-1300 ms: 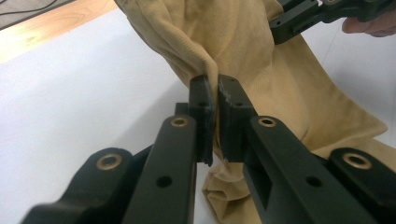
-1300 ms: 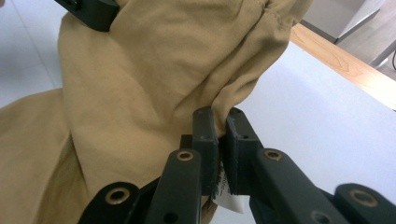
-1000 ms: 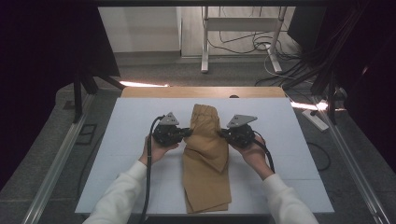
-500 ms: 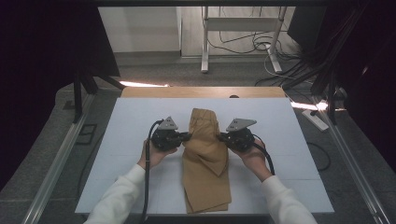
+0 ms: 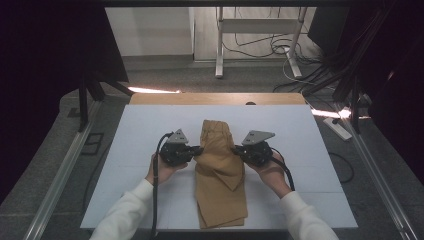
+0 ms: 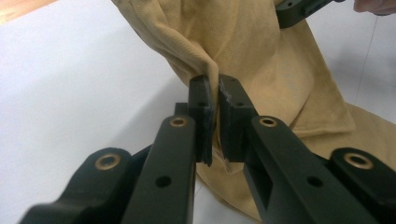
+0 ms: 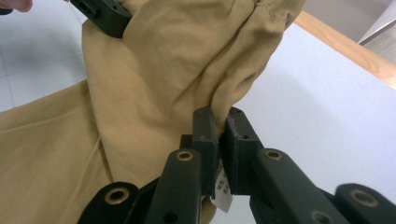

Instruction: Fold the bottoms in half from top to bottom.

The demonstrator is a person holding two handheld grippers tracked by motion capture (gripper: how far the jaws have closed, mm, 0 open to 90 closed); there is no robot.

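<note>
A tan pair of trousers (image 5: 220, 175) lies lengthwise on the white table (image 5: 130, 135), its elastic waistband at the far end. My left gripper (image 5: 198, 150) is shut on the garment's left edge, and its pads (image 6: 201, 100) pinch a fold of the tan cloth (image 6: 261, 60). My right gripper (image 5: 237, 149) is shut on the right edge. Between the right gripper's pads (image 7: 205, 133) the tan cloth (image 7: 163, 79) is bunched, and a small white label (image 7: 223, 189) hangs below. The upper part of the garment is lifted and gathered between both grippers.
A wooden strip (image 5: 215, 98) runs along the table's far edge. Metal rails (image 5: 60, 175) flank the table on both sides. Behind it stand a white frame (image 5: 260, 35) and loose cables on the floor. A white power strip (image 5: 338, 128) lies at the right.
Both grippers with the cloth have shifted slightly toward the far end of the table. The grips have not changed.
</note>
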